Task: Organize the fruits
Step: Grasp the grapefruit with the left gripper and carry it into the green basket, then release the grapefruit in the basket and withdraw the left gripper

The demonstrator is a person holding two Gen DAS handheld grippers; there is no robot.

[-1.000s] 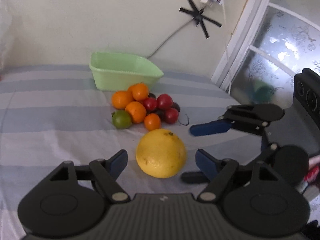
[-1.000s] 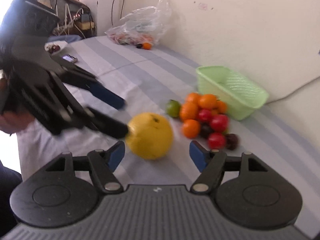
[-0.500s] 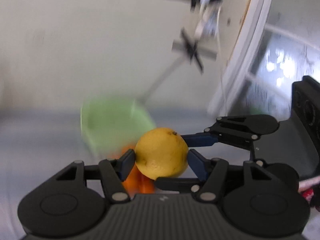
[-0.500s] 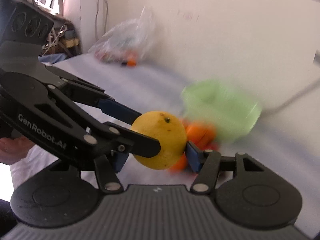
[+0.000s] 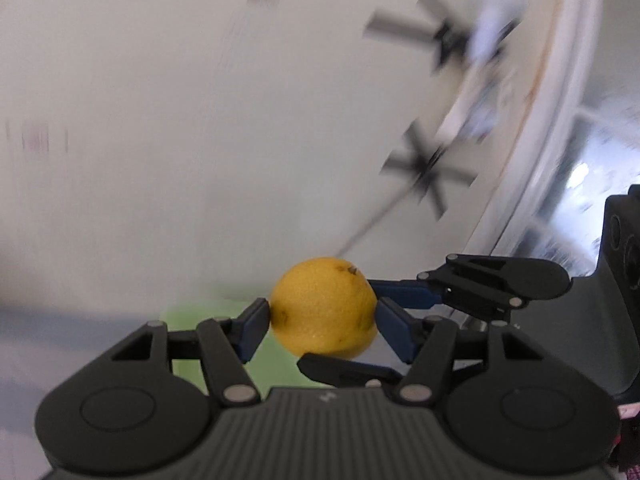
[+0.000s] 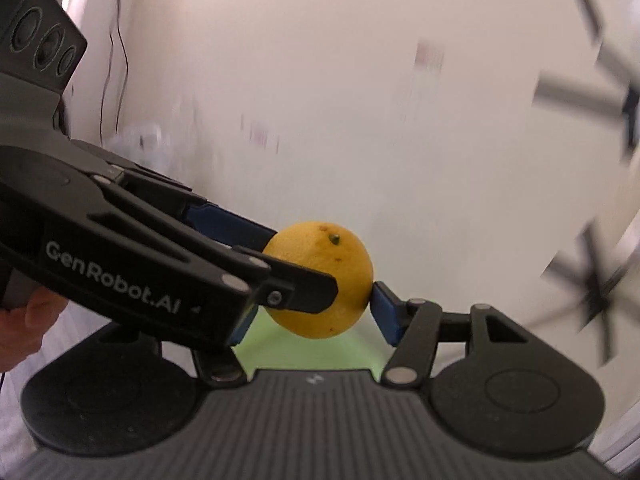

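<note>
The left gripper (image 5: 323,320) is clamped on the big yellow fruit (image 5: 324,307): in the left wrist view its blue fingers (image 5: 253,326) press the fruit's left and right flanks, with the fruit sitting right at the fingertips, well forward of the gripper's body. To the right, the right gripper (image 5: 394,332) comes in from the side, one blue finger lying against the fruit's upper right and a dark finger passing under it. Its fingers too are closed on the fruit, so the two pairs cross around it. Both sets of fingers have just closed in, and the fruit is now between them.

In the right wrist view the left gripper (image 6: 276,264) reaches in from the left, a hand (image 6: 24,328) behind it, and covers the fruit's (image 6: 320,276) left flank and the right gripper's (image 6: 312,312) near finger; the other blue finger (image 6: 386,314) touches the fruit's right side.

The double grip looks deliberate: the fruit is round, wide and probably heavy, so one pair of narrow pads could let it roll out. It hangs in the air, stem scar up, with a blurred green bin (image 5: 192,322) showing just below and behind it, which suggests the bin is where it is meant to go. The background is smeared, so the bin's exact place is unclear.
</note>
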